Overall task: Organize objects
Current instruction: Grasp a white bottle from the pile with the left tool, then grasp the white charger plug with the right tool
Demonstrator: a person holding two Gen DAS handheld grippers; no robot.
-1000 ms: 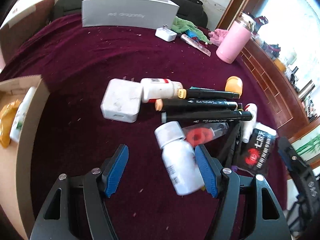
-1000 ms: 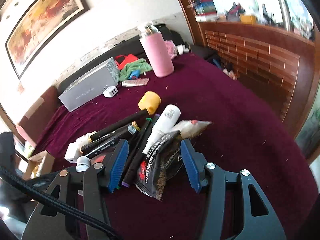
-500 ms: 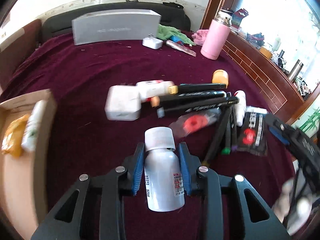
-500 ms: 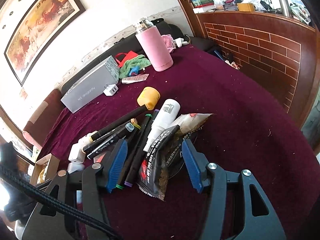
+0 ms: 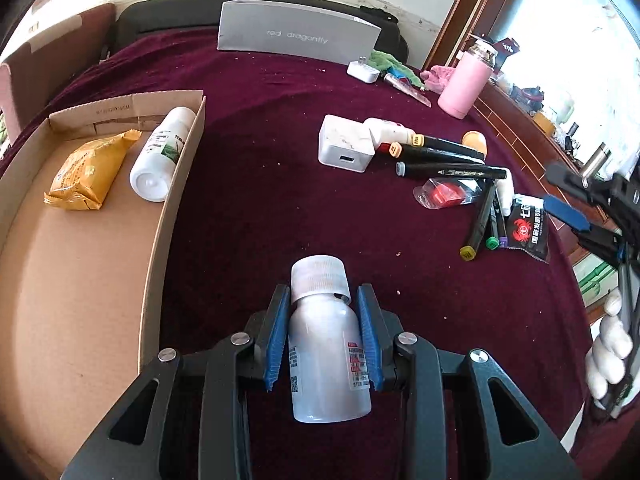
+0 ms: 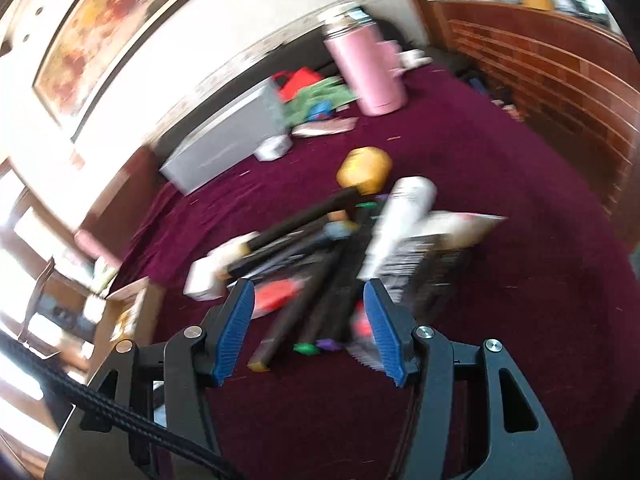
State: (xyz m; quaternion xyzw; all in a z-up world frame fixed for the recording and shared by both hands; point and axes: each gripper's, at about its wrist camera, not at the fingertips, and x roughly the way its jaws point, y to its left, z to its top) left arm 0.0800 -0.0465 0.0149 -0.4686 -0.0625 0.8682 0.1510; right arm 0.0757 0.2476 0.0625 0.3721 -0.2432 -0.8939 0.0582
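Observation:
My left gripper (image 5: pixel 323 312) is shut on a white pill bottle (image 5: pixel 326 348) with a white cap, held above the maroon cloth, just right of a cardboard box (image 5: pixel 176 184). The box holds a yellow packet (image 5: pixel 86 170) and a white bottle with a green label (image 5: pixel 160 154). To the right lies a pile: a white charger (image 5: pixel 346 150), black markers (image 5: pixel 448 160), a red item in a clear bag (image 5: pixel 448 194) and a black packet (image 5: pixel 528 230). My right gripper (image 6: pixel 310 320) is open over the markers (image 6: pixel 316 280); its view is blurred. It also shows in the left wrist view (image 5: pixel 592 216).
A grey shoebox (image 5: pixel 298 34) stands at the back, with a small white plug (image 5: pixel 363 72), a green cloth (image 5: pixel 390 64) and a pink flask (image 5: pixel 466 80) to its right. A wooden brick-pattern ledge (image 6: pixel 560 80) borders the cloth on the right.
My left gripper closed on the pill bottle, lifted it from the pile and carried it left toward the cardboard box. My right gripper has moved closer over the markers, staying open.

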